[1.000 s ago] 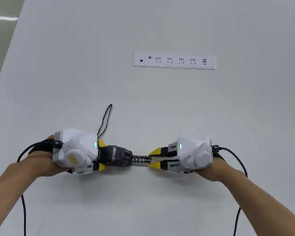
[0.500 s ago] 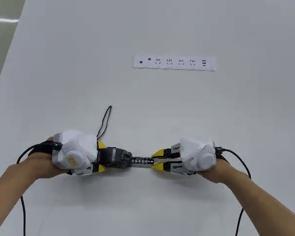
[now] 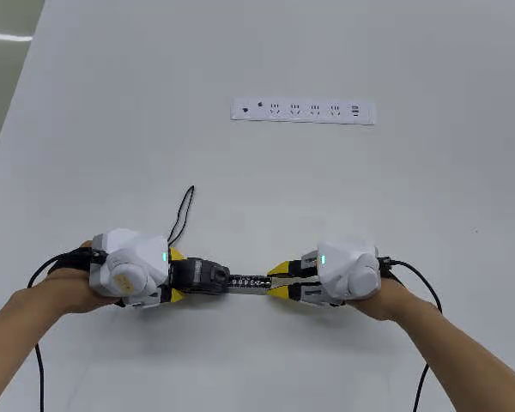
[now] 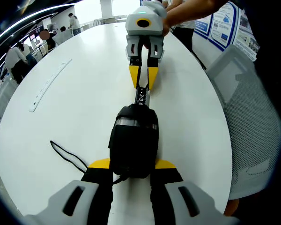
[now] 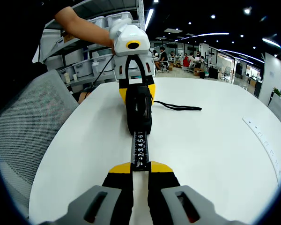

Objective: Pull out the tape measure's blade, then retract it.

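A black tape measure (image 3: 202, 275) (image 4: 133, 139) (image 5: 139, 109) lies low over the white table, held at its rear by my left gripper (image 3: 173, 275) (image 4: 131, 165), which is shut on it. A short length of its blade (image 3: 250, 281) (image 4: 142, 96) (image 5: 140, 149), black with white numbers, runs out to the right. My right gripper (image 3: 279, 280) (image 5: 140, 167) is shut on the blade's end. The case's black wrist strap (image 3: 182, 211) (image 4: 65, 153) (image 5: 177, 107) trails on the table behind it.
A white power strip (image 3: 303, 111) (image 4: 48, 84) (image 5: 263, 144) lies on the table farther back. Black cables (image 3: 51, 262) run from both grippers toward the near table edge. A mesh chair (image 4: 246, 112) (image 5: 23, 140) stands beside the table.
My right gripper has moved to the right with the blade's end, so more blade shows between the case and its jaws. The left gripper and the case have barely moved.
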Motion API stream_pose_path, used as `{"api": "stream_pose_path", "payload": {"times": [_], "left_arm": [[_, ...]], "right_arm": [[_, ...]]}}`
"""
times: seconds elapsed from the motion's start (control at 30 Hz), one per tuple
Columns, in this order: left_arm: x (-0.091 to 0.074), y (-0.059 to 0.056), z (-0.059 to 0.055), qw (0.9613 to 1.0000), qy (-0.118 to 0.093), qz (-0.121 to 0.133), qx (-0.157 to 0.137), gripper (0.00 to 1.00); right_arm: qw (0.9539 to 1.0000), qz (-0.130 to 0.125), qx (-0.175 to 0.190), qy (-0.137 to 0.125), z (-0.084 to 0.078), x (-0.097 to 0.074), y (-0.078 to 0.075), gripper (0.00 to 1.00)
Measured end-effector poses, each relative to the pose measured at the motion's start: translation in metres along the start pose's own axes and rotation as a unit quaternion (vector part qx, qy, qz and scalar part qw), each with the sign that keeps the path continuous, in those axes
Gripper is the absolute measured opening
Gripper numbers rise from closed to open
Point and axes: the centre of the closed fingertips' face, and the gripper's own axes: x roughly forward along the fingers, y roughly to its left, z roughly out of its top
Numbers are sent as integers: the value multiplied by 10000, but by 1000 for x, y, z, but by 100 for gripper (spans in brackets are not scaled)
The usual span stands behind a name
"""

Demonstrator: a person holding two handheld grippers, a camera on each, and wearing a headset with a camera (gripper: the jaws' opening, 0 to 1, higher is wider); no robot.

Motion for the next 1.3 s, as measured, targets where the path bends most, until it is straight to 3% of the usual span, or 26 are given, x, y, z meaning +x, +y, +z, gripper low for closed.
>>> {"api": "stream_pose_path", "payload": {"times": [1.3], "left_arm": [[2,-1,1,10000,12,10,24,26]], "right_arm": [[10000,-25,20,69,-14,-18,2,8]]}}
